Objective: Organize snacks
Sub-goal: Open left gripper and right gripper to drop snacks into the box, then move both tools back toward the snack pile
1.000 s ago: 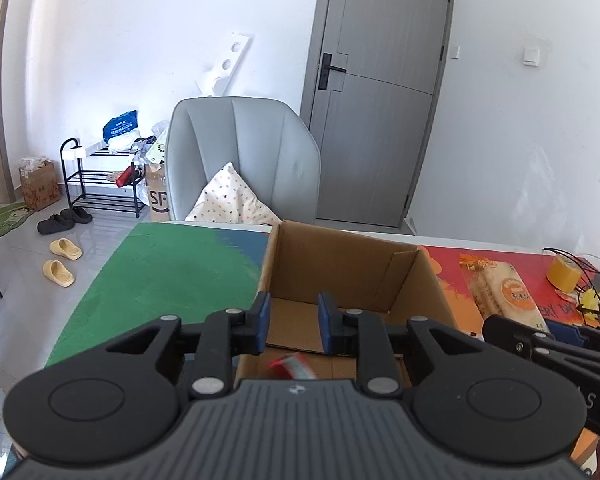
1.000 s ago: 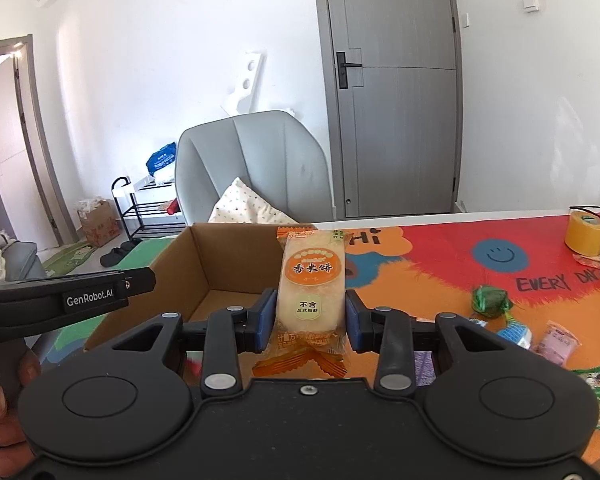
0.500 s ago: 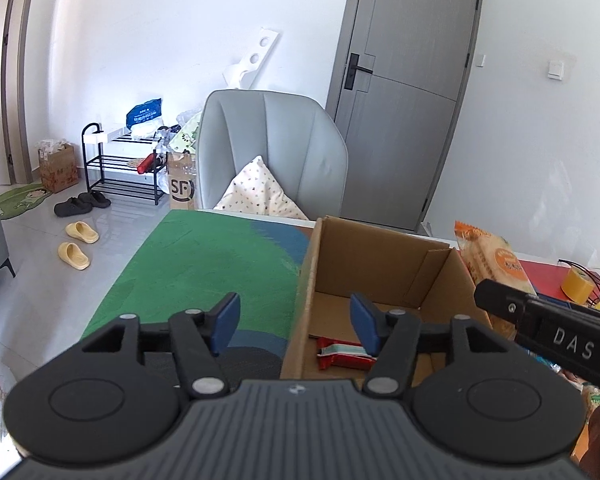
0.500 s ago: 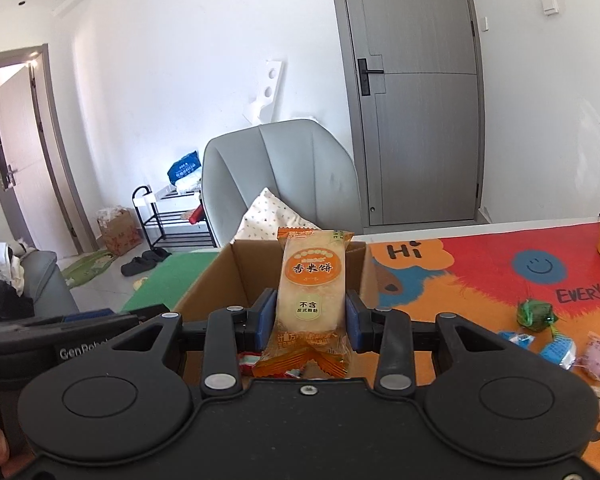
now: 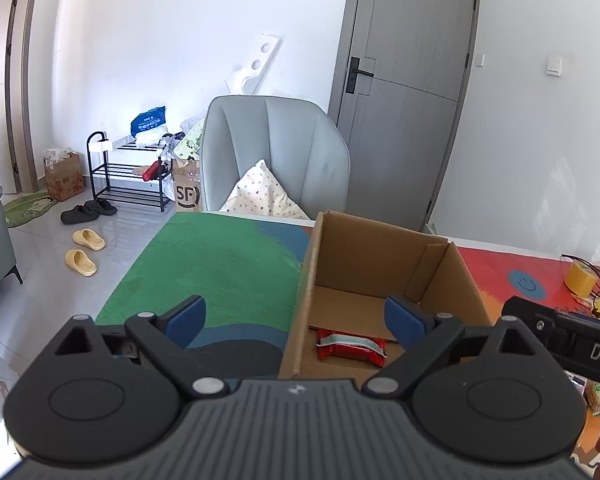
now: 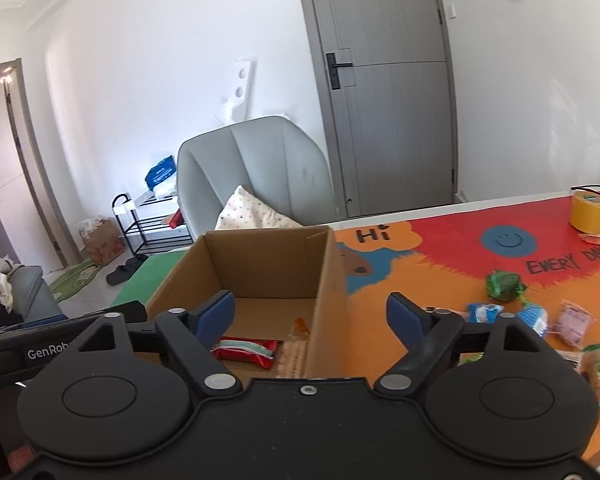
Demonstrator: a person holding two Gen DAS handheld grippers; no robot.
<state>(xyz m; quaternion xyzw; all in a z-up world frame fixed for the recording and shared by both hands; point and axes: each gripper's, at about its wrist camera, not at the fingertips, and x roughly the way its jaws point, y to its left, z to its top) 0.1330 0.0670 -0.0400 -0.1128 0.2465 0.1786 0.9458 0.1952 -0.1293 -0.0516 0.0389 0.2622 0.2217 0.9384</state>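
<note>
Left gripper [image 5: 294, 314]: black body w/ ribbed grey top, blue fingers [image 5: 186, 314], silver screws. Right gripper [image 6: 311, 314]: all black, blue fingers [image 6: 216, 314], "GenRob" marking at left edge.

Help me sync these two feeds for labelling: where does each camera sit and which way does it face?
Left wrist: on the left gripper, facing the cardboard box and grey chair; its open fingers show.
Right wrist: on the right gripper, over the box's right wall, facing the door; open fingers show.
Shared: box, red snack packet, chair, door.
</note>
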